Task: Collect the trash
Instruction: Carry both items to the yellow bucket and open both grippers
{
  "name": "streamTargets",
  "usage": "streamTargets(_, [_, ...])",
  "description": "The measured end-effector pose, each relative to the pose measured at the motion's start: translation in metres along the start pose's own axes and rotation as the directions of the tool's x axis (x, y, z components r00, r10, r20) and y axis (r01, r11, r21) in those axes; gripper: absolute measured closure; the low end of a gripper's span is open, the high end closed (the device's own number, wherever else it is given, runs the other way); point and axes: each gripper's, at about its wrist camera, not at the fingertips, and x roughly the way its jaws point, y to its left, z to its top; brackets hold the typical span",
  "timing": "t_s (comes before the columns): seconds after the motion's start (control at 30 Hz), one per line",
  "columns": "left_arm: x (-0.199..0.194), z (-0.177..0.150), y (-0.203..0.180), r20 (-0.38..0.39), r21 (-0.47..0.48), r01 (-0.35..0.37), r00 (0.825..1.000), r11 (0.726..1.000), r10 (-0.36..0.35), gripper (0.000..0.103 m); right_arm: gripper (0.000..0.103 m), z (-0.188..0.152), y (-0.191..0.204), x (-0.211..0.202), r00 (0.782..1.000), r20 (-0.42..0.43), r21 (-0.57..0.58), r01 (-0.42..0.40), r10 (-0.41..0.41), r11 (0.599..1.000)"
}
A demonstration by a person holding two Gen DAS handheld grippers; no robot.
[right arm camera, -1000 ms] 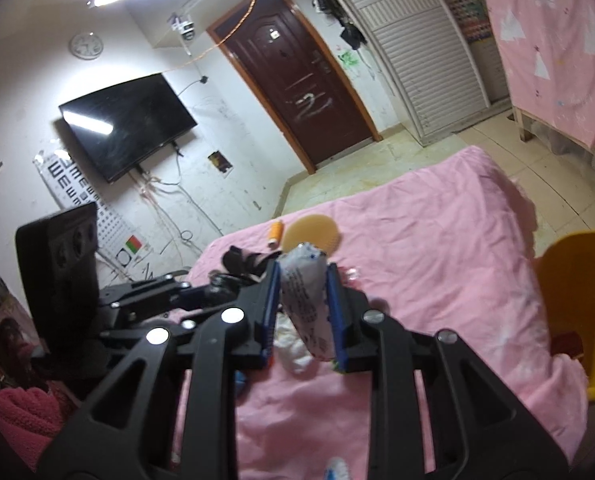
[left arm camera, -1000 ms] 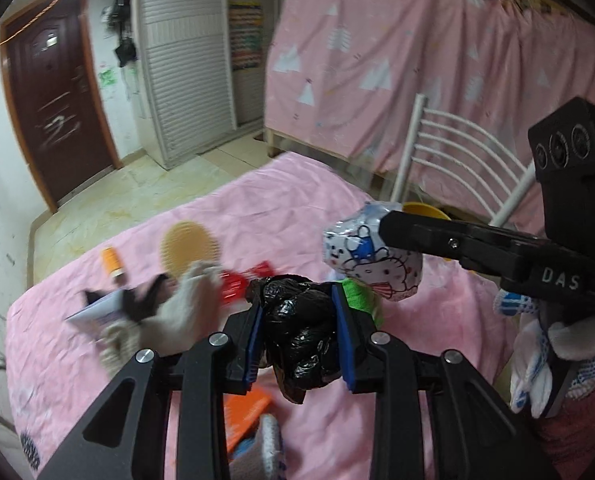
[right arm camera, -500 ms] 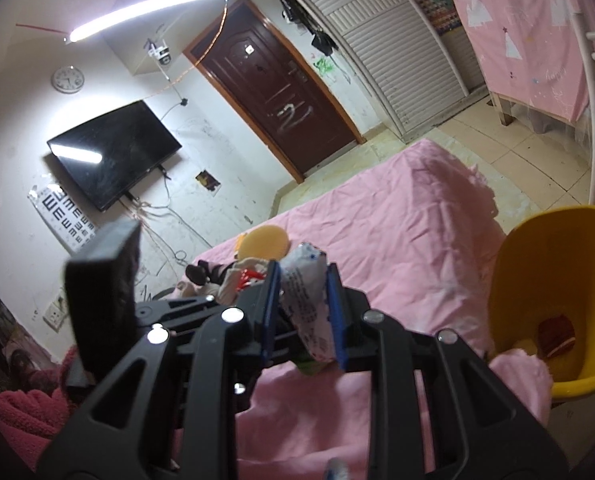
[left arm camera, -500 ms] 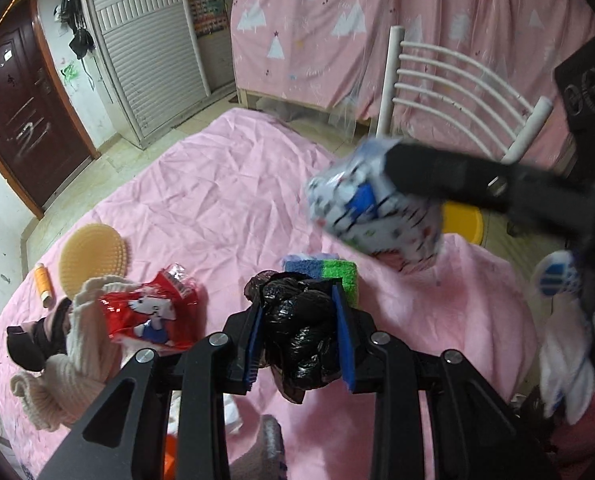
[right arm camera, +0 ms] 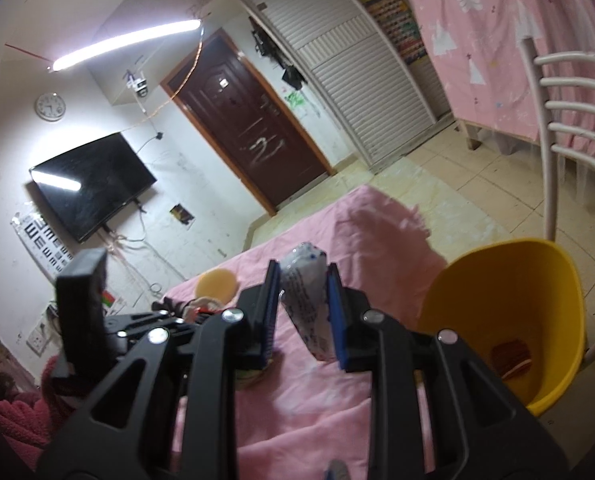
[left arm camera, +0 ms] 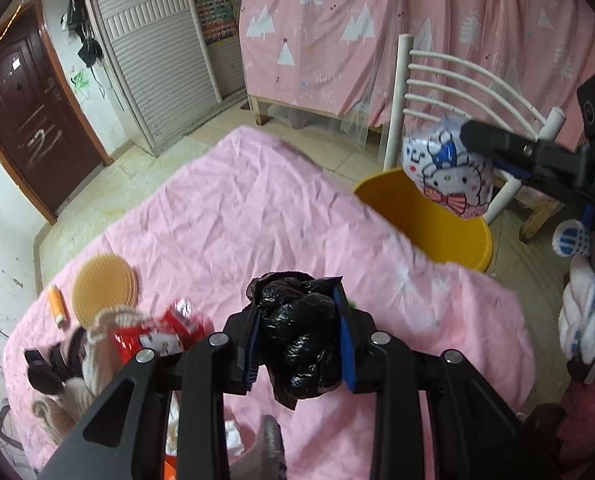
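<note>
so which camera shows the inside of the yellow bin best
The right wrist view: it looks into the yellow bin and shows a red scrap lying at the bottom. In the left wrist view the bin is seen mostly from outside, its mouth partly covered by the cartoon wrapper in the right gripper.

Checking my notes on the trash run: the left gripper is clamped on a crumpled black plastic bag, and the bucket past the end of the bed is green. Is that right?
Not quite. The bucket is yellow, not green, as the left wrist view shows. The rest holds: the left gripper is clamped on the crumpled black plastic bag.
</note>
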Motion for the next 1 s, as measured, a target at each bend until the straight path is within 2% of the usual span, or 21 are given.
streamTargets(0.23, [-0.005, 0.033, -0.026, 0.039, 0.032, 0.001, 0.999, 0.999, -0.002, 0.081, 0.081, 0.004, -0.025, -0.014, 0.992, 0.051, -0.008, 0.115, -0.115, 0.993])
streamTargets(0.43, [-0.002, 0.058, -0.059, 0.088, 0.064, 0.046, 0.995, 0.997, -0.051, 0.081, 0.081, 0.006, -0.050, -0.021, 0.962, 0.095, -0.023, 0.261, -0.258, 0.965])
streamTargets(0.67, [0.013, 0.088, -0.089, 0.110, 0.040, 0.143, 0.983, 0.989, -0.146, 0.081, 0.081, 0.010, -0.087, -0.014, 0.949, 0.089, 0.023, 0.300, -0.301, 0.954])
streamTargets(0.7, [0.017, 0.095, -0.095, 0.111, 0.031, 0.164, 0.980, 0.986, -0.167, 0.081, 0.077, 0.009, -0.091, -0.013, 0.948, 0.087, 0.029, 0.304, -0.306, 0.952])
streamTargets(0.8, [0.026, 0.105, -0.108, 0.111, 0.011, 0.199, 0.974, 0.980, -0.199, 0.081, 0.045, 0.009, -0.105, -0.015, 0.939, 0.089, 0.072, 0.325, -0.331, 0.943])
streamTargets(0.9, [0.037, 0.116, -0.116, 0.106, -0.014, 0.230, 0.968, 0.973, -0.227, 0.080, 0.044, 0.010, -0.111, -0.019, 0.930, 0.101, 0.088, 0.345, -0.353, 0.934])
streamTargets(0.97, [0.043, 0.120, -0.118, 0.102, -0.029, 0.241, 0.966, 0.970, -0.237, 0.070, 0.044, 0.011, -0.116, -0.022, 0.927, 0.109, 0.101, 0.349, -0.359, 0.932])
streamTargets(1.0, [0.046, 0.122, -0.119, 0.098, -0.038, 0.245, 0.966, 0.969, -0.241, 0.056, 0.043, 0.011, -0.118, -0.024, 0.926, 0.112, 0.106, 0.350, -0.361, 0.931])
